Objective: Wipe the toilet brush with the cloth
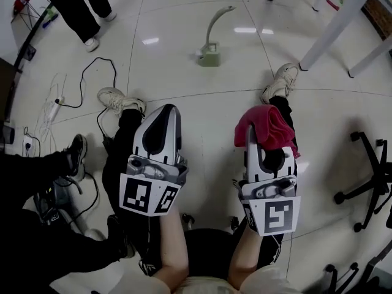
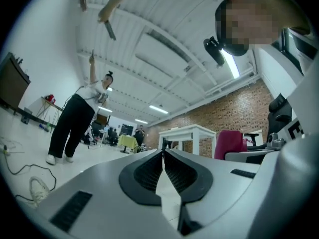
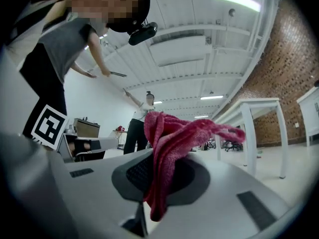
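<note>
The toilet brush (image 1: 212,40) stands in its pale green holder on the floor ahead, its curved grey handle rising to the right. My right gripper (image 1: 252,129) is shut on a crimson cloth (image 1: 264,126), which bunches over its tips; in the right gripper view the cloth (image 3: 169,148) hangs pinched between the dark pads. My left gripper (image 1: 164,114) is shut with nothing in it, its jaws meeting at the tips in the left gripper view (image 2: 163,151). Both grippers are held above my knees, well short of the brush.
A white table's legs (image 1: 331,32) stand at the far right. An office chair base (image 1: 367,182) is at the right edge. Cables and a power strip (image 1: 52,110) lie on the floor to the left. A person in black trousers (image 1: 79,8) stands at the far left; another sits at my left (image 1: 37,176).
</note>
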`<state>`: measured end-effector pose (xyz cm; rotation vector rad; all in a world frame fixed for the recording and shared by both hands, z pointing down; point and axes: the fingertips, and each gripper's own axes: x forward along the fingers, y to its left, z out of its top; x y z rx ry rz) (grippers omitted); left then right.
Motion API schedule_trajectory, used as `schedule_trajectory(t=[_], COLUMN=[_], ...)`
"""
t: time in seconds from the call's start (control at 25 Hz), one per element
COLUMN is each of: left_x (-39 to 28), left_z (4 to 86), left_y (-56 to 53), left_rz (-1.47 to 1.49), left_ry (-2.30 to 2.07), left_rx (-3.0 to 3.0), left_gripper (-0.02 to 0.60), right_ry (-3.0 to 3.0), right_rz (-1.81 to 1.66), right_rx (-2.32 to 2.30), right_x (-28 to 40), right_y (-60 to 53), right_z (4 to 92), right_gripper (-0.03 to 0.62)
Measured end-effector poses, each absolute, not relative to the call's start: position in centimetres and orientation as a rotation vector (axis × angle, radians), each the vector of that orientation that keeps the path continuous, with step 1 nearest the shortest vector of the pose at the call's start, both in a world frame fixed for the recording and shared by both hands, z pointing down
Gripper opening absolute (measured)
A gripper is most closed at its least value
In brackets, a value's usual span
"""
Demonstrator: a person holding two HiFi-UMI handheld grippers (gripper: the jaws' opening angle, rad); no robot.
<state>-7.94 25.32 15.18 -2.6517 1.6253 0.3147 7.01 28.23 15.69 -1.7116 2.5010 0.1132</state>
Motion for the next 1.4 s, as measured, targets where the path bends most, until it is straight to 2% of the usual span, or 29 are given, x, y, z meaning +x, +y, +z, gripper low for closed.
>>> schedule_trajectory(t=[0.28, 0.52, 0.6, 0.76, 0.84, 1.04, 1.4], left_x=[-8.2, -11.9, -11.9, -10.9, -10.6, -11.4, -11.4], left_z=[14.2, 16.3, 15.7, 13.6, 13.4, 15.4, 17.3], left_y=[39.5, 47.3, 47.6, 48.8, 50.2, 50.3, 49.9], left_rz=[0.235, 0.243, 0.245, 0.271, 0.262, 0.240, 0.200], left_ry=[1.635, 1.759, 1.757, 1.714, 1.684, 1.712, 1.750], left_rx=[-2.603, -2.592, -2.580, -2.590, -2.602, -2.621, -2.648], left_gripper=[0.006, 0.006, 0.006, 0.006, 0.006, 0.006, 0.006], right_ry=[2.572, 2.643, 2.639, 2.484, 2.392, 2.523, 2.599], right_rz=[0.186, 0.842, 0.693, -0.130, -0.335, -0.284, -0.225], right_rx=[-1.652, -1.792, -1.825, -1.550, -1.482, -1.549, -1.591], right_x=[6.5, 10.6, 12.2, 10.6, 9.3, 6.1, 5.3], right_y=[41.5, 47.5, 47.9, 49.9, 50.8, 49.7, 49.9], right_z=[11.4, 2.6, 3.7, 13.0, 16.8, 19.3, 20.1], right_gripper=[0.032, 0.032, 0.032, 0.032, 0.032, 0.032, 0.032])
